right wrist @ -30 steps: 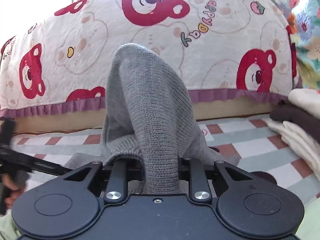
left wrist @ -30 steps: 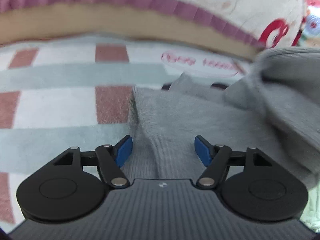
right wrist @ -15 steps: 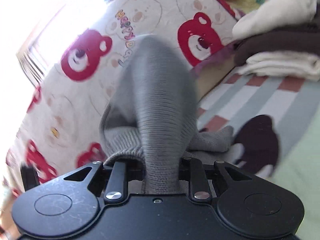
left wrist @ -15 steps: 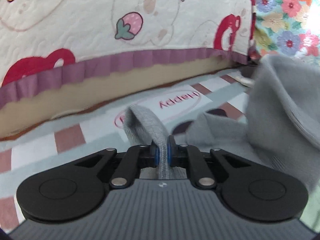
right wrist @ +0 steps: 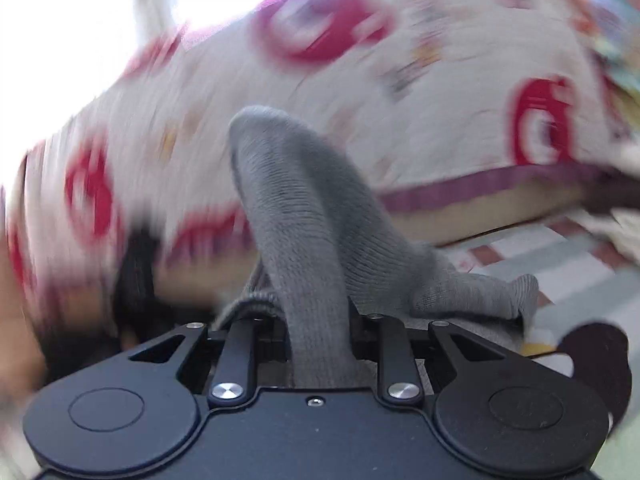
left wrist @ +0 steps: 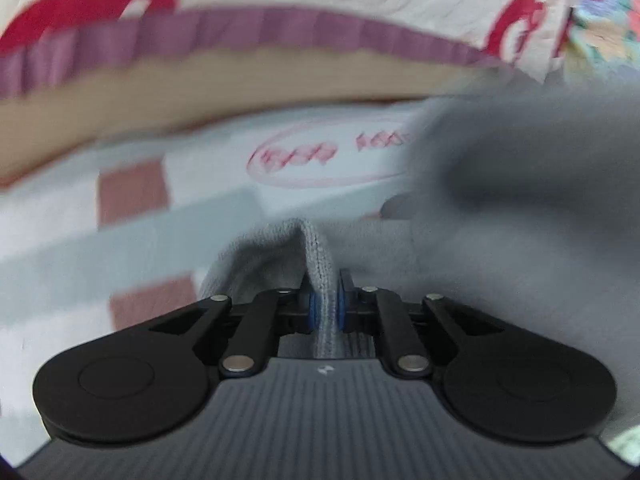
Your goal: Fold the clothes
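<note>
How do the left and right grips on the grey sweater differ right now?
Left gripper pinches a thin fold of the grey sweater, its jaws opening; right gripper clamps a thick bunch. The left's fold sits low; the right's rises in a tall hump. Both hold the same knit.

A checked sheet [left wrist: 132, 240] of white, pale grey-green and brick-red squares covered the surface ahead of both grippers, with a pink oval print [left wrist: 320, 156] on it straight beyond the left one. The grey knit garment [right wrist: 472, 288] lay bunched on that sheet, partly lifted off it. Behind ran a tan edge under a purple frill [left wrist: 280, 28]. Off to the right gripper's right, blurred folded cloths [right wrist: 612, 220] rested on the sheet.
</note>
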